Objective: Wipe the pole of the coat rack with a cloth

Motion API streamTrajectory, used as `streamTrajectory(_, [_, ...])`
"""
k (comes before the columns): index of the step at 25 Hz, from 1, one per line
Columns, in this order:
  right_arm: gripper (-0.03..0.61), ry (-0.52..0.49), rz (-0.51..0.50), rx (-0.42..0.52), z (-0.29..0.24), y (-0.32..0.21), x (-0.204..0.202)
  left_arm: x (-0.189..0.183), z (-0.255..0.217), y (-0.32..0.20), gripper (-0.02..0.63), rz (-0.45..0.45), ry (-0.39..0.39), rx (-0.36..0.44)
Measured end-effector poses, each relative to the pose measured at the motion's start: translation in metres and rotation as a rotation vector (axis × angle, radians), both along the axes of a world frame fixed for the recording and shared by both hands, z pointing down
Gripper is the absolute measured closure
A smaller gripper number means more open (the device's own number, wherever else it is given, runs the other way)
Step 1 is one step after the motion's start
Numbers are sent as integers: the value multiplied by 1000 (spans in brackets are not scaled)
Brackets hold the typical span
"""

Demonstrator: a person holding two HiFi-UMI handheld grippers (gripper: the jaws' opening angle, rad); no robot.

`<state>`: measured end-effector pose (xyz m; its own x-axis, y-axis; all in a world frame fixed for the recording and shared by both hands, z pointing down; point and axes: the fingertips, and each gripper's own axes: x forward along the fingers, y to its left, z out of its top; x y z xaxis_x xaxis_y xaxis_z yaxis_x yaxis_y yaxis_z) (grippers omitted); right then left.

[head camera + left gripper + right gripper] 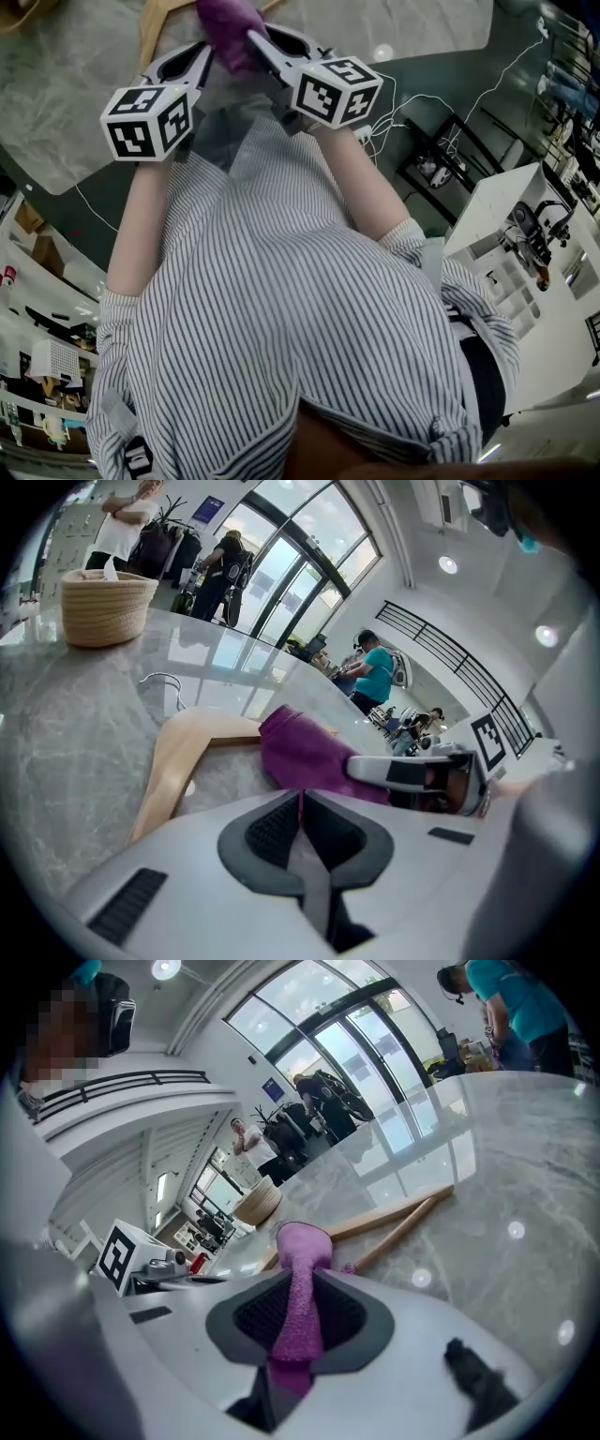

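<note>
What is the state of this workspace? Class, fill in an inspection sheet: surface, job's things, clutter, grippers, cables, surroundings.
Surface: table, grey marble, glossy.
Job's things: cloth, purple, bunched; pole not seen.
Clutter: hanger, wooden, lying flat; basket, wicker, further along the table.
Grippers: left gripper shut, jaws together; right gripper shut on the cloth.
Cables: white cables on the floor beyond the table.
Surroundings: people standing, tall windows, white shelves.
</note>
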<state>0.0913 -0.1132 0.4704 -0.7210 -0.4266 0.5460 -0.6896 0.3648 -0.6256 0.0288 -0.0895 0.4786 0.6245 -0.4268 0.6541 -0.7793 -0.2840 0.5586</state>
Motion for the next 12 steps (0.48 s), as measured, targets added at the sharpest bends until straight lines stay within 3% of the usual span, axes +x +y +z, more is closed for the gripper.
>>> streamTrajectory(12, [511,17,61,5,0,-22,30,32,-7,-30,594,56,16,19])
